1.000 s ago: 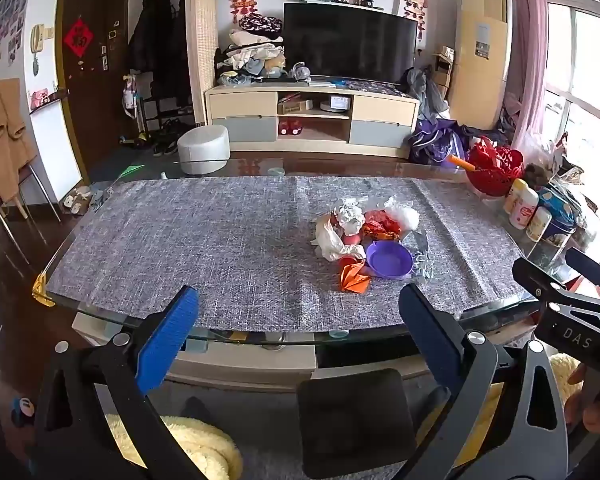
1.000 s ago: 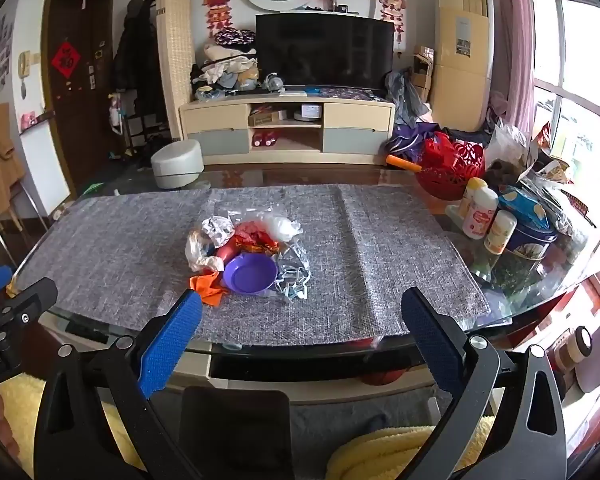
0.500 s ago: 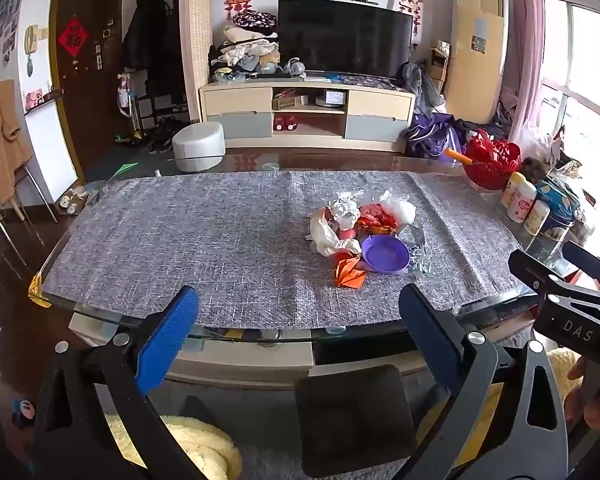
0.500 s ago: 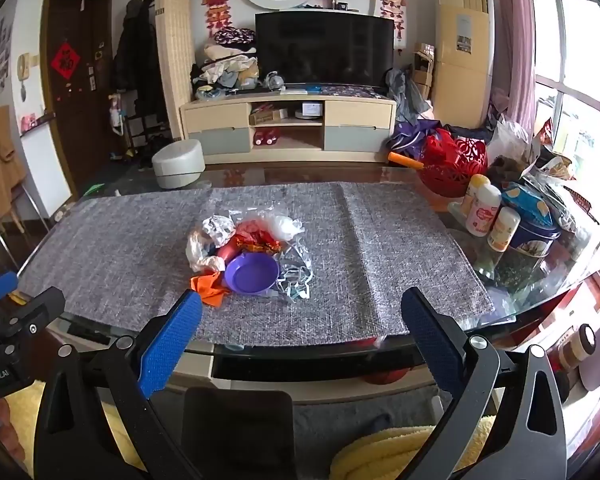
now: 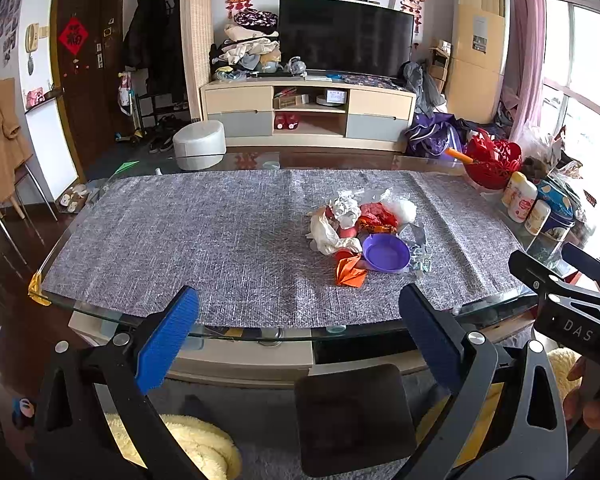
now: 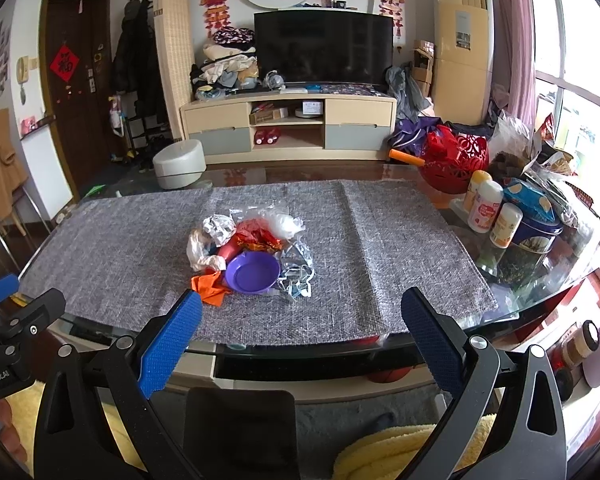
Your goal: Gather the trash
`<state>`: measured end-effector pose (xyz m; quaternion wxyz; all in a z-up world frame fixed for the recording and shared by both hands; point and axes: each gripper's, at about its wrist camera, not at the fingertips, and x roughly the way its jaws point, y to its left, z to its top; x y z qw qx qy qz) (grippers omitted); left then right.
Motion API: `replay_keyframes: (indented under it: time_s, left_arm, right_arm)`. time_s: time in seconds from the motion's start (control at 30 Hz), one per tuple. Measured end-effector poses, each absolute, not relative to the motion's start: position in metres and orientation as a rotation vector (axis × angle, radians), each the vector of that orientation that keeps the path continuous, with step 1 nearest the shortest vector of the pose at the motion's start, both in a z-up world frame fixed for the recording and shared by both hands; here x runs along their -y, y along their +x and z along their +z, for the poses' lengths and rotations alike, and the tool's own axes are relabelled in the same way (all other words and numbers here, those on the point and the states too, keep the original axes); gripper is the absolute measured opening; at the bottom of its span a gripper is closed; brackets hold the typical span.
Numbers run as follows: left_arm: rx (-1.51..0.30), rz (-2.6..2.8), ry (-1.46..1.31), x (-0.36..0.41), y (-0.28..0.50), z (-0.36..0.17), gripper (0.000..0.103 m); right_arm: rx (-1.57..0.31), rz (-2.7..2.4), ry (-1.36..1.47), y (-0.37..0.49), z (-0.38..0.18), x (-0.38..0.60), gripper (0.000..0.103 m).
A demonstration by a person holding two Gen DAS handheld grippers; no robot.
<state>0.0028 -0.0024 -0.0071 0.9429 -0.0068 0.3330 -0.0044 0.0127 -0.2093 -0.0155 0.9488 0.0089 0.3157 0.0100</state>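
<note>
We held the left claw (image 5: 298,328) and right claw (image 6: 300,330) spread apart and empty, short of the glass tabletop (image 6: 540,292). The crumpled multicoloured wrapper heap (image 6: 252,240) lay mid-mat against a shallow purple plastic dish (image 6: 253,272). Risk: light wrappers scatter if nudged.

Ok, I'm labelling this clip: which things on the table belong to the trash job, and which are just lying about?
Job:
crumpled foil
white bag
red wrappers
orange paper
clear plastic
purple bowl, probably

Lying about:
red basket
bottles
blue tin
grey mat
</note>
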Motion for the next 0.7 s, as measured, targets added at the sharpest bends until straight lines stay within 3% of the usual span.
replay_keyframes:
  time_s: [0.7]
  left_arm:
    - [-0.679, -0.012, -0.012, 0.0017, 0.0026, -0.0071, 0.095]
  right_arm:
    - [-0.642, 0.021, 0.024, 0.0132, -0.0161, 0.2094, 0.1]
